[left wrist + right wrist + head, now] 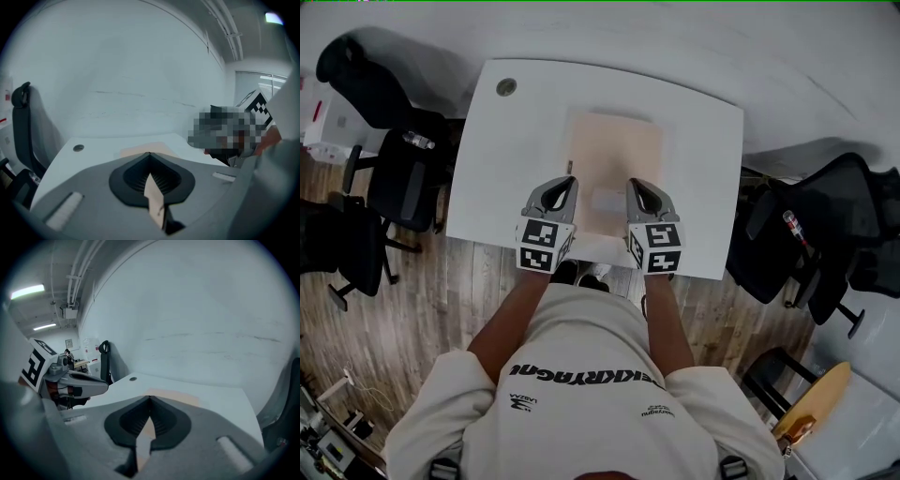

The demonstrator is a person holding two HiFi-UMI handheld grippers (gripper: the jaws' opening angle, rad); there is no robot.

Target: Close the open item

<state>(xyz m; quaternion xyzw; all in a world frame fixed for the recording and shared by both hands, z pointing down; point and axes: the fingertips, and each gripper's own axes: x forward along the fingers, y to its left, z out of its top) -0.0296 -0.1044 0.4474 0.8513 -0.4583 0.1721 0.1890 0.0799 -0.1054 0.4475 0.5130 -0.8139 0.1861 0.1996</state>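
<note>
I hold left gripper (pixel 568 182) and right gripper (pixel 634 184) pinched together, empty (tips meeting), over the tan flat item (pixel 614 150) on the white table (pixel 502 178).

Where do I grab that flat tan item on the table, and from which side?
Probably its near edge, approached low from the person's side: the tan item lies flat on the table, with that edge nearest the left gripper and right gripper.

A white table (pixel 698 141) with a round cable grommet (pixel 505 87) stands on wood-plank flooring (pixel 441 309), flanked by black office chairs (pixel 403 183); a plastic bottle (pixel 418 141) lies on one.
</note>
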